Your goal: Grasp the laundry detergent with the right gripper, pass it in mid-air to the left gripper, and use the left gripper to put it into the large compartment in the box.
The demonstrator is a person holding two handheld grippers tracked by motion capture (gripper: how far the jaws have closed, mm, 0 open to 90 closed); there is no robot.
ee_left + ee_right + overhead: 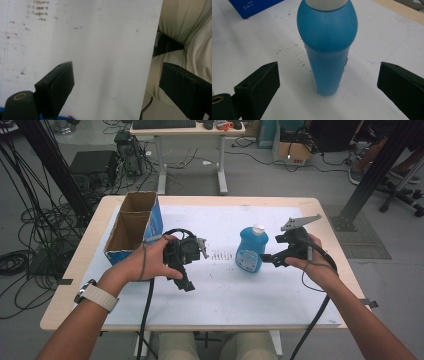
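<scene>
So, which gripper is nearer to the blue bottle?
Right. The right gripper is open just beside the blue bottle, its fingers pointing at it; the left gripper is farther away, pointing toward the person.

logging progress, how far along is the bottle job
Early. Done: nothing visibly; the bottle stands upright on the table, and the box looks empty. In hand: the right gripper lines up on the bottle, jaws open, not touching. The left gripper is open. Left: grasping and moving, perhaps to the box.
</scene>
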